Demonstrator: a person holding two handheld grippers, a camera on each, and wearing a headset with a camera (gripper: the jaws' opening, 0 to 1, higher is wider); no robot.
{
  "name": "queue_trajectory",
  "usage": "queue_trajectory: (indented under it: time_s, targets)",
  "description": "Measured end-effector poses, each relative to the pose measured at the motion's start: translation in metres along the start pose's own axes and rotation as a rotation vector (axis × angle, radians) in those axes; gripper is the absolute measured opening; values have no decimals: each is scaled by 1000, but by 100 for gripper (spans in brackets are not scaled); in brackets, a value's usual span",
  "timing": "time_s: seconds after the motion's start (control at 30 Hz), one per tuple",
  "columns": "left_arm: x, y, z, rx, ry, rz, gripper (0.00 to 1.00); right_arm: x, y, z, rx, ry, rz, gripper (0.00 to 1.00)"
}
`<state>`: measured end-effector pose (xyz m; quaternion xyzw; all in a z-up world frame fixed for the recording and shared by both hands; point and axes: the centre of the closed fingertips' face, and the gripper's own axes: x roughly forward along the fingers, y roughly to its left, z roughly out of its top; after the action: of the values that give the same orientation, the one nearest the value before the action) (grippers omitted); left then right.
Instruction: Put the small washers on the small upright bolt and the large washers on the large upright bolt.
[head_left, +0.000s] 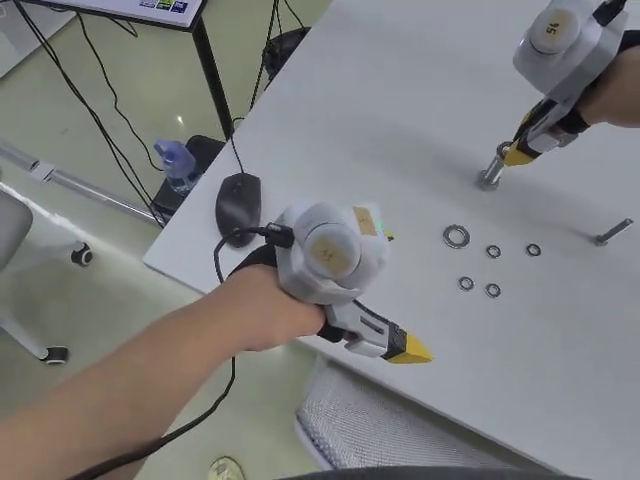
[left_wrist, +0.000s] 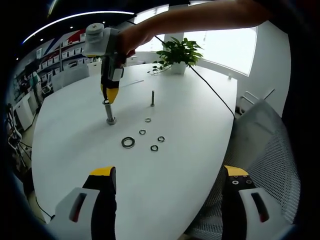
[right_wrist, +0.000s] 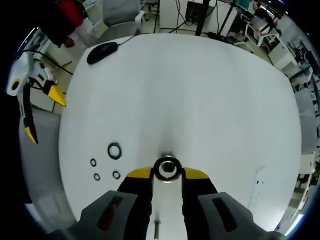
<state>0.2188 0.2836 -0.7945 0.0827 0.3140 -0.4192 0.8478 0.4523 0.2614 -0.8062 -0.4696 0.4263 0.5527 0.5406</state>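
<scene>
Left gripper (left_wrist: 169, 174) hangs spread; right gripper (right_wrist: 167, 173) pinches large washer (right_wrist: 159, 169) atop large bolt (head_left: 490, 178). Likely light, stiff, slick: hold its rim

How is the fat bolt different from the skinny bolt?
The fat bolt is thicker, with a wide base; the skinny bolt is a thin rod. The right hand-held gripper holds a large washer at the fat bolt's top; the skinny bolt stands alone. Both stand upright on the white table.
</scene>
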Motion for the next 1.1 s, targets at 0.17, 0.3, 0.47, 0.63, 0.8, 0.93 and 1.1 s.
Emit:
queue_trajectory:
  time_s: [0.17,0.3,0.47,0.63,0.8,0.93,1.1]
  targets:
    - [0,1,-1,-4,0,3,87,6,-3,-1,5,11,6,22]
    - [-3,2,-3,-9,1,7,86,7,-5,-3,6,16,4,22]
    - [-3,2,-5,-14,7,10,85,12,-3,-4,10,23,10,22]
    - [-2,1,-5,-16,4,9,84,16,-3,-4,10,29,13,22]
    - [-1,1,-4,-13,0,10,83,27,-2,-6,0,39,16,22]
    - [-1,0,-5,-15,2,9,82,32,-3,-6,0,44,18,22]
    - [-2,0,-7,-13,9,10,82,37,-2,-9,2,48,19,22]
